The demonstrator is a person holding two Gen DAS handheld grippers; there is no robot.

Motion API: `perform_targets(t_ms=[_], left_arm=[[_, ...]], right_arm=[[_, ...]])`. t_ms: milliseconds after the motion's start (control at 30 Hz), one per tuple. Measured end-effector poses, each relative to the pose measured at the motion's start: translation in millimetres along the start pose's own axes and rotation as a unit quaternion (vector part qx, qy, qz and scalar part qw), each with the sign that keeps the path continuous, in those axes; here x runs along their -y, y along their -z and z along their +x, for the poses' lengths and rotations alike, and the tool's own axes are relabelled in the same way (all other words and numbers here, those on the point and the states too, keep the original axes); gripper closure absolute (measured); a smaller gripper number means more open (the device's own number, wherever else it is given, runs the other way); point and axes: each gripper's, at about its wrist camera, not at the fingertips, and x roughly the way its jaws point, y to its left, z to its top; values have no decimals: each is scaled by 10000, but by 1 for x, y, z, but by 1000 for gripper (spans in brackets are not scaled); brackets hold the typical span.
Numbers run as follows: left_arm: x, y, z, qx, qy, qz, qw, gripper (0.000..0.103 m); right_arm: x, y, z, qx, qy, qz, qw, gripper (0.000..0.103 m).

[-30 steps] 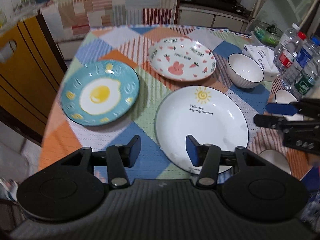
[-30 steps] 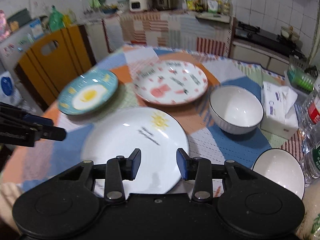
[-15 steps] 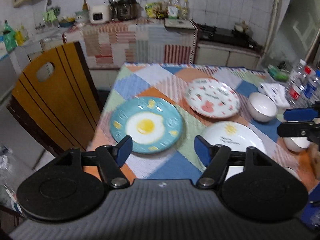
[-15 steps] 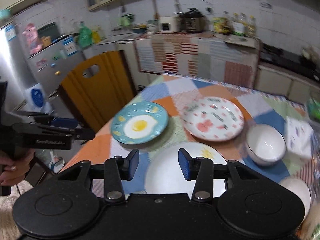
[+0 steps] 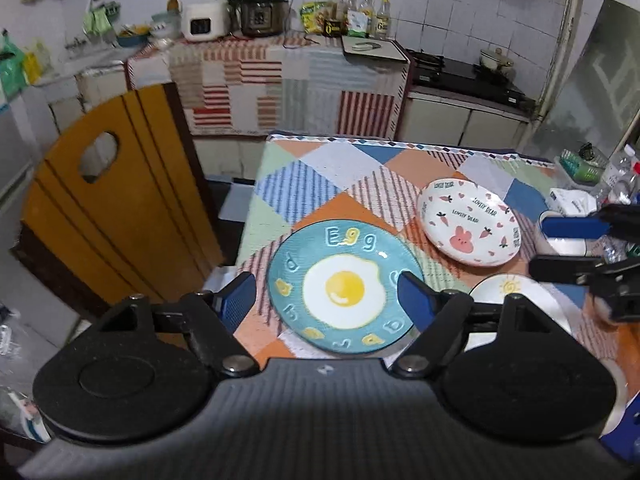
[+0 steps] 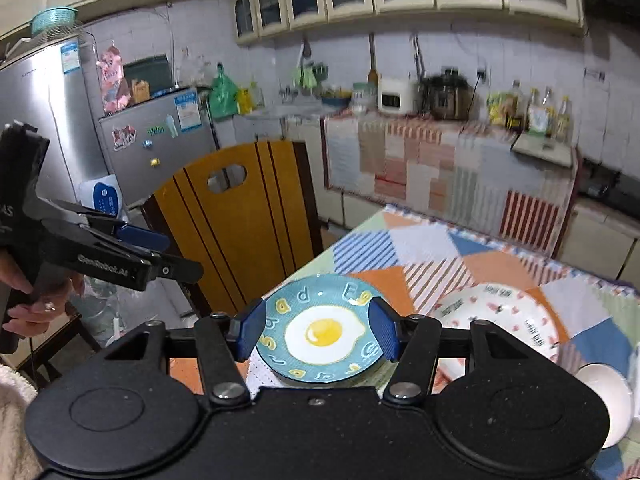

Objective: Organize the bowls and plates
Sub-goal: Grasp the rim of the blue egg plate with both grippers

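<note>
A teal plate with a fried-egg picture (image 5: 342,290) (image 6: 320,330) lies near the table's left edge. A white plate with a pink rabbit (image 5: 469,226) (image 6: 500,320) lies behind it to the right. A white plate with a sun (image 5: 516,300) is partly hidden by my left gripper's right finger. A white bowl (image 6: 608,394) shows at the right. My left gripper (image 5: 326,300) is open and empty, held above the teal plate. My right gripper (image 6: 316,334) is open and empty, also raised; in the left wrist view it (image 5: 576,246) hangs at the right.
A yellow wooden chair (image 5: 108,208) (image 6: 236,220) stands against the table's left side. The patchwork tablecloth (image 5: 360,176) covers the table. A tissue pack (image 5: 572,202) and bottles (image 5: 624,176) sit at the right edge. A counter with appliances (image 5: 256,16) runs behind; a fridge (image 6: 52,120) stands left.
Both grippers have lifted and pulled back from low over the sun plate, and now look higher and leftward, over the teal plate. Both stay open. The plates have not moved.
</note>
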Motion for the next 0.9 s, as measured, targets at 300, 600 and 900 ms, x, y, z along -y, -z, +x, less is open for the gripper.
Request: perform_targets(t_ms=[300, 600, 900], left_arm=[[0, -2, 76, -515, 519, -96, 9973, 26], [-36, 36, 139, -969, 354, -609, 9928, 29], [-63, 49, 162, -834, -279, -977, 9913, 30]], right_arm=[[43, 2, 66, -543, -442, 938, 9931, 41], [75, 36, 121, -1039, -429, 1383, 9840, 41], [94, 46, 153, -1134, -399, 1772, 9768, 43]])
